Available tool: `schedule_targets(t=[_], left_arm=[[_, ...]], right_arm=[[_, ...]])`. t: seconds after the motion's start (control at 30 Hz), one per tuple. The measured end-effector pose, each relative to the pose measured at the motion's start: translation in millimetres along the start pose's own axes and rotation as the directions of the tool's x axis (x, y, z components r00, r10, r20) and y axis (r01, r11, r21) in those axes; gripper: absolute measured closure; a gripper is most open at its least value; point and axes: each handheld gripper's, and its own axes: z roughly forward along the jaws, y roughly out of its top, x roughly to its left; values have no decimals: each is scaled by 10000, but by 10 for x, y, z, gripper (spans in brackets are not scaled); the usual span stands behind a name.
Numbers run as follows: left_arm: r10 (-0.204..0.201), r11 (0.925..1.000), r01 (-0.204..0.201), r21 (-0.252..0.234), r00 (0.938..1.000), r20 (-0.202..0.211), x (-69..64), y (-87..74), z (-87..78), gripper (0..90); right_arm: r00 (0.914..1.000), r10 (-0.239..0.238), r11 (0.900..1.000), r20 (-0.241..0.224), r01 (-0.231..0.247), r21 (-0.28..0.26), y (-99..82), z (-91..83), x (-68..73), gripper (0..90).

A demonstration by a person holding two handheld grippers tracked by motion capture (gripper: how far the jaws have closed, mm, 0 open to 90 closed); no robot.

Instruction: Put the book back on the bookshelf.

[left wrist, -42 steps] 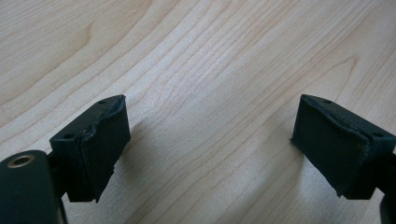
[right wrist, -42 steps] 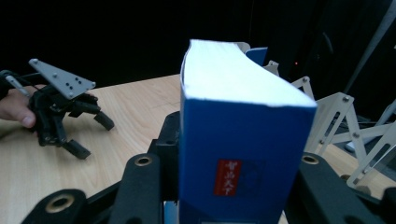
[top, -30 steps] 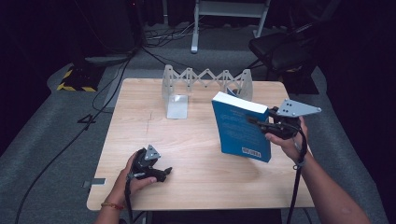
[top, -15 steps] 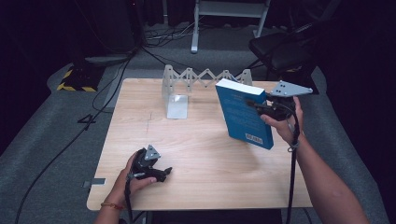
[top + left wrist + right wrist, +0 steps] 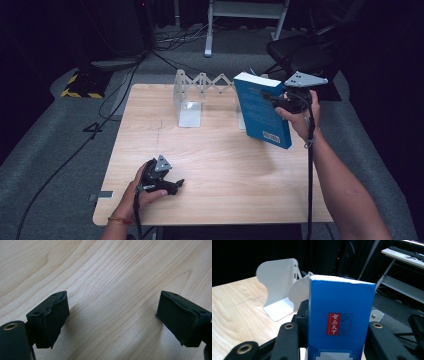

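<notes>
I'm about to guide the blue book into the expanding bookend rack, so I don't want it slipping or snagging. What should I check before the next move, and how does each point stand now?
1. Grip: the right gripper has its jaws on either side of the blue book, spine between them in the right gripper view: ok.
2. Book clear of the table, lifted and tilted: ok.
3. Book lined up with a slot of the bookend rack: not ok, it leans and sits in front of the right end.
4. Slot open: cannot tell, the book hides that end.
5. Left gripper out of the way, open, low over the near table edge: ok.
</notes>
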Motion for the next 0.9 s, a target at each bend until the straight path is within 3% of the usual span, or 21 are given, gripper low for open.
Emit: schedule_targets(t=[0.53,0.9], left_arm=[[85,10000,-85,-10,9999,122,7,2,4,112],[147,9999,-147,-9,9997,189,9,3,5,111]], right_arm=[[9971,550,9985,533,-552,24,176,316,-228,618],[9874,998,9950,1231,-999,-52,256,621,-341,617]])
